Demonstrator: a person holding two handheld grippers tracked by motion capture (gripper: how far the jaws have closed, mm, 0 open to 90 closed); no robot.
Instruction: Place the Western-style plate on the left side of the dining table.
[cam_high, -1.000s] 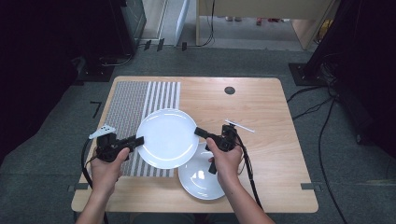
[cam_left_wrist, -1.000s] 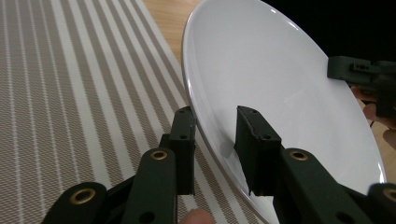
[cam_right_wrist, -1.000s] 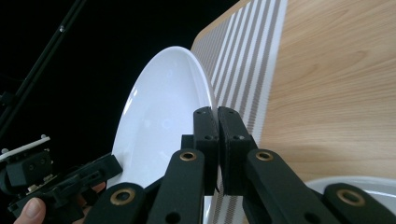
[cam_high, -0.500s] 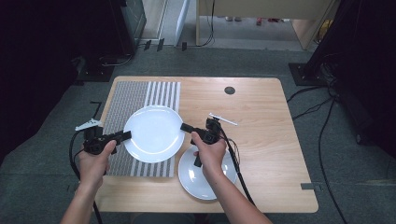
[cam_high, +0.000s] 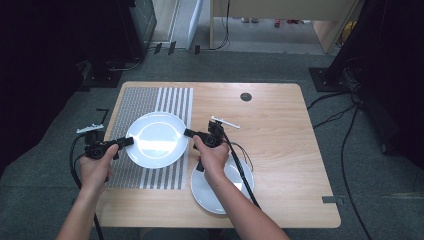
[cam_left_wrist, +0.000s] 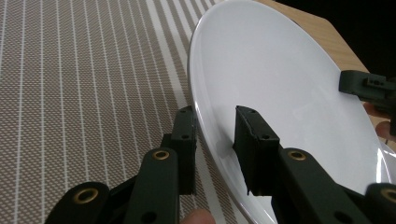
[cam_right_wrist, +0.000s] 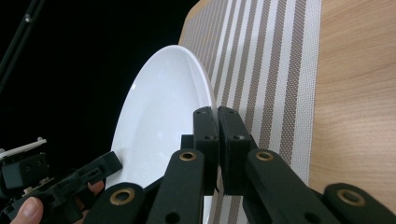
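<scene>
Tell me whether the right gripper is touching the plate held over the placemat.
Touching. In the right gripper view the right gripper has its fingers pressed together on the rim of the plate, with no gap visible.

plates: two — one white plate (cam_high: 156, 139) over the striped mat at left, a second plate (cam_high: 220, 187) on the bare wood at the near edge, right of the mat
placemats: one, the striped placemat (cam_high: 150, 102) on the left half of the table
grippers: two — the left gripper (cam_high: 127, 142) at the left rim of the first plate, the right gripper (cam_high: 189, 133) at its right rim
hands: two, one on each gripper
tables: one wooden table (cam_high: 280, 150)
round dark insets in the tabletop: one, a grommet (cam_high: 245, 96) at the far side
</scene>
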